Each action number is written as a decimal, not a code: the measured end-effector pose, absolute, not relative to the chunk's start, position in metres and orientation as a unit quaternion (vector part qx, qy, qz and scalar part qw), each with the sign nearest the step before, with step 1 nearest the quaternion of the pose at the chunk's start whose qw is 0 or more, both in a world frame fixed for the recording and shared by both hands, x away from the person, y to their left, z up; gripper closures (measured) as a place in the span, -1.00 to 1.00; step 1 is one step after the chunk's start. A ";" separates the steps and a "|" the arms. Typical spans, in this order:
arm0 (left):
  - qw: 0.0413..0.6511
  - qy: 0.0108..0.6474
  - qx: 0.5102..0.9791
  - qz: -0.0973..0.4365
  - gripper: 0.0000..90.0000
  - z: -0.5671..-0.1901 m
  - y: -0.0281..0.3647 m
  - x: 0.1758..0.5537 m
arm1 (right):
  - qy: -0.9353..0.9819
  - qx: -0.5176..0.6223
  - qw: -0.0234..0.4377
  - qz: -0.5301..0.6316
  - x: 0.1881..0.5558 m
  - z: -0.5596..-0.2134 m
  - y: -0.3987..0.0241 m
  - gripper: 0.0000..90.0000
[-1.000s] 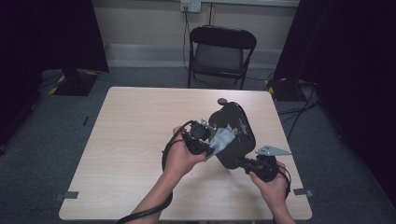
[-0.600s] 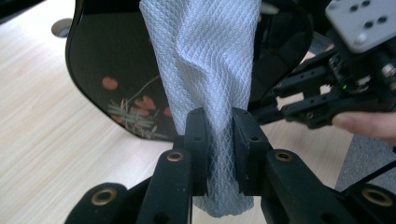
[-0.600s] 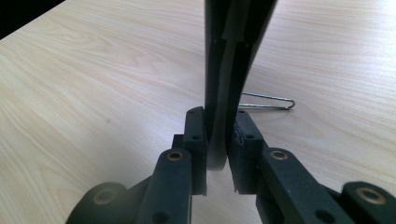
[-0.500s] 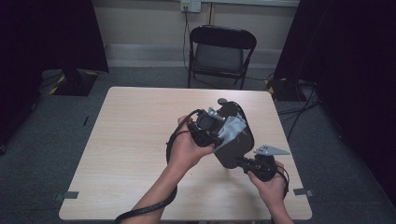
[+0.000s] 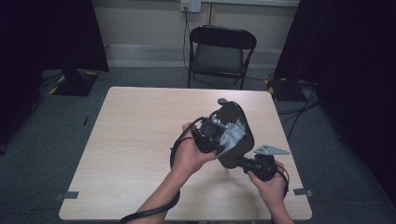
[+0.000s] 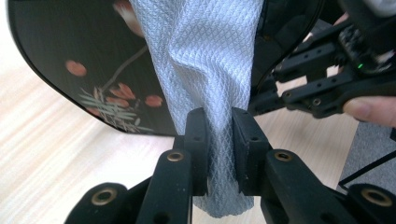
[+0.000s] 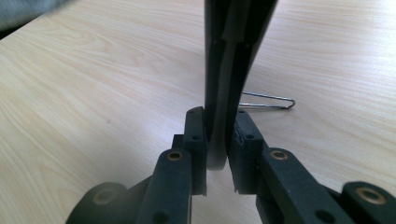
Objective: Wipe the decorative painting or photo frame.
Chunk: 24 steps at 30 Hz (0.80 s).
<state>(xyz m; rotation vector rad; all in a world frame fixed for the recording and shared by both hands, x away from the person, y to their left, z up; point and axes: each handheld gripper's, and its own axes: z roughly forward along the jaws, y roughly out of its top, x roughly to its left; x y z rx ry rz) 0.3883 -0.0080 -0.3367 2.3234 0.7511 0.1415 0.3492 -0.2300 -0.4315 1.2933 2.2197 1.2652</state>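
Two grippers are in my hands, and both are busy with one black tray (image 5: 238,135). My right gripper (image 5: 243,162) is clenched on the tray's rim; in the right gripper view the thin edge (image 7: 224,93) runs straight up between the pads, pinched on both sides. The tray is held tilted above the table (image 5: 140,140), over its right half, nearer the right edge than the middle. My left gripper (image 5: 219,140) is grasping a grey cloth (image 5: 231,137), which lies pressed against the tray's face. In the left gripper view the cloth (image 6: 210,70) rises from between the pads in a folded band of waffle weave, and behind it I see the tray's dark face (image 6: 84,60) painted with orange blossoms and green sprigs. A wire clip (image 7: 268,101) lies on the table beyond the tray's edge. A folding chair (image 5: 219,53) stands past the far edge.
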 end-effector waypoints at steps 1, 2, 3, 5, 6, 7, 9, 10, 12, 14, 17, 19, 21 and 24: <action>0.340 0.290 0.893 0.055 0.73 -0.340 -0.008 0.388 | 0.768 0.447 0.139 0.437 0.349 -0.431 -0.230 0.76; 0.339 0.290 0.893 0.054 0.73 -0.343 -0.008 0.388 | 0.768 0.447 0.139 0.437 0.349 -0.431 -0.230 0.76; 0.337 0.291 0.894 0.052 0.73 -0.347 -0.009 0.387 | 0.768 0.447 0.138 0.438 0.349 -0.431 -0.230 0.76; 0.331 0.292 0.896 0.053 0.73 -0.355 -0.009 0.386 | 0.769 0.447 0.138 0.437 0.349 -0.431 -0.230 0.76; 0.324 0.288 0.899 0.054 0.73 -0.359 -0.009 0.386 | 0.768 0.447 0.138 0.437 0.349 -0.431 -0.230 0.76; 0.321 0.290 0.900 0.053 0.73 -0.364 -0.008 0.386 | 0.768 0.447 0.138 0.437 0.349 -0.431 -0.230 0.76; 0.317 0.295 0.900 0.047 0.73 -0.374 -0.008 0.387 | 0.768 0.447 0.138 0.437 0.349 -0.431 -0.230 0.76; 0.314 0.298 0.900 0.046 0.73 -0.378 -0.008 0.387 | 0.768 0.447 0.138 0.437 0.349 -0.431 -0.230 0.76; 0.307 0.299 0.902 0.042 0.73 -0.388 -0.007 0.387 | 0.769 0.447 0.137 0.437 0.349 -0.431 -0.230 0.76; 0.302 0.302 0.903 0.038 0.73 -0.397 -0.007 0.386 | 0.769 0.446 0.137 0.437 0.349 -0.431 -0.230 0.76; 0.295 0.306 0.905 0.032 0.73 -0.409 -0.007 0.385 | 0.769 0.446 0.137 0.437 0.349 -0.431 -0.230 0.76; 0.290 0.309 0.905 0.031 0.73 -0.416 -0.007 0.384 | 0.768 0.447 0.137 0.437 0.349 -0.431 -0.230 0.76; 0.286 0.310 0.906 0.027 0.73 -0.422 -0.007 0.384 | 0.769 0.446 0.137 0.437 0.349 -0.431 -0.230 0.76; 0.283 0.314 0.906 0.023 0.73 -0.429 -0.006 0.383 | 0.770 0.446 0.138 0.435 0.349 -0.431 -0.230 0.76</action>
